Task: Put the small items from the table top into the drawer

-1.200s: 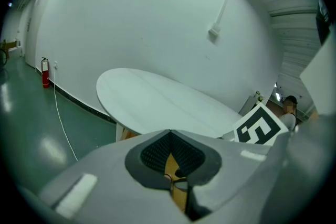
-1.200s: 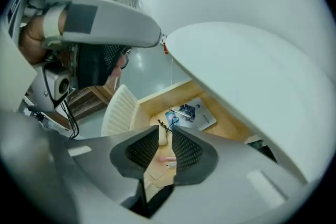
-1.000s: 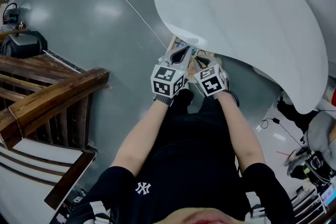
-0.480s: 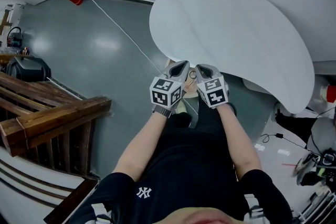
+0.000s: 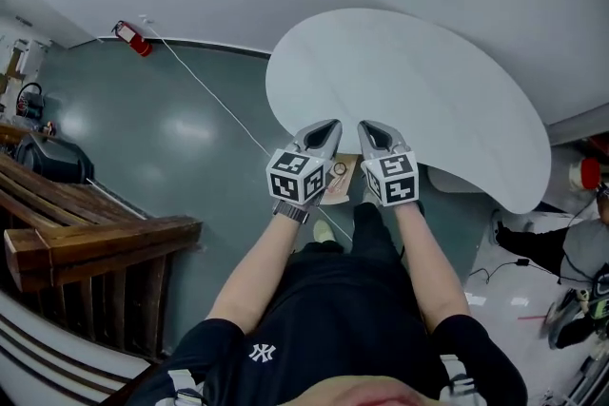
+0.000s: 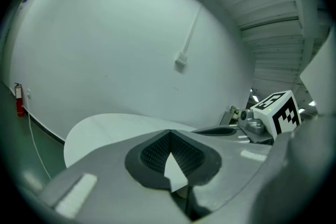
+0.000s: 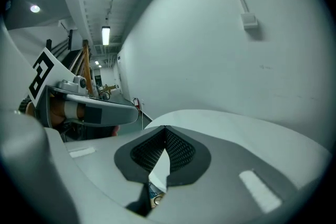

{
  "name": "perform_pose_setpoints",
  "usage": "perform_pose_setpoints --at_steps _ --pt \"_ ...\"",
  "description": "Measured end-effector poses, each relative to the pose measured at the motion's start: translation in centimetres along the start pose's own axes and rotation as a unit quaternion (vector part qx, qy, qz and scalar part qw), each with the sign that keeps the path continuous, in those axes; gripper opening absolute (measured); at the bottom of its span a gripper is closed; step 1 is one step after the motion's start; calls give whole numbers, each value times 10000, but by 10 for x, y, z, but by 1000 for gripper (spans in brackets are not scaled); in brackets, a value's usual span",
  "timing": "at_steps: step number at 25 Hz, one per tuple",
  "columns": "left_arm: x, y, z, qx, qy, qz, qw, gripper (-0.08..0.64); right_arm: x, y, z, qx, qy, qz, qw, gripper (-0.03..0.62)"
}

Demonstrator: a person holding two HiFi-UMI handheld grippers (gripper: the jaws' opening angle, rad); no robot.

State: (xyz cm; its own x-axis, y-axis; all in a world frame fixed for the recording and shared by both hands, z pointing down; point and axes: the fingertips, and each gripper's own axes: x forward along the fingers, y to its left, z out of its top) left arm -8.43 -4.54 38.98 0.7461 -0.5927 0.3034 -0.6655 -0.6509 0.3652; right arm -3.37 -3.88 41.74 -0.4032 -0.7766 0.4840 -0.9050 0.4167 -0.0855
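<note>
Tools in both hands are pressed together and empty: the left tool (image 5: 329, 125) and the right tool (image 5: 368, 126) hover side by side above the near edge of the tabletop (image 5: 428, 81), each with its tips meeting and nothing between the pads. The white, kidney-shaped tabletop shows no loose object in the head view, so the transfer appears complete. An item hidden beneath the tools or their marker cubes could still be overlooked. Below the tabletop edge, between the two tools and just ahead of the person's legs, a tan drawer (image 5: 333, 189) stands open. A knee or a lowered tool might knock it, and a hard shove to close it could make the contents jump or jam at the front. A white cable (image 5: 214, 100) crosses the floor (image 5: 162, 147) to the left and could catch a foot. The small items (image 5: 340, 169) lie inside the drawer. Only a dark ring-like piece and some pale scraps can be made out; the rest are too small to identify.
</note>
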Motion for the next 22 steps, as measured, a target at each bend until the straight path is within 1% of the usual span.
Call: perform_pose_setpoints --at_steps 4,9,14,22 --pt "-4 -11 31 38 -163 -259 9995 0 -19 -3 33 39 -467 -63 9989 25" --pt "-10 -21 61 244 -330 -323 9986 0 -34 -10 63 82 -826 -228 9963 25" --pt "-15 -29 75 335 -416 -356 9979 0 -40 -12 79 71 -961 -262 9950 25" --pt "-25 -37 93 384 -580 -387 9968 0 -49 -14 92 49 -1023 -301 9943 23"
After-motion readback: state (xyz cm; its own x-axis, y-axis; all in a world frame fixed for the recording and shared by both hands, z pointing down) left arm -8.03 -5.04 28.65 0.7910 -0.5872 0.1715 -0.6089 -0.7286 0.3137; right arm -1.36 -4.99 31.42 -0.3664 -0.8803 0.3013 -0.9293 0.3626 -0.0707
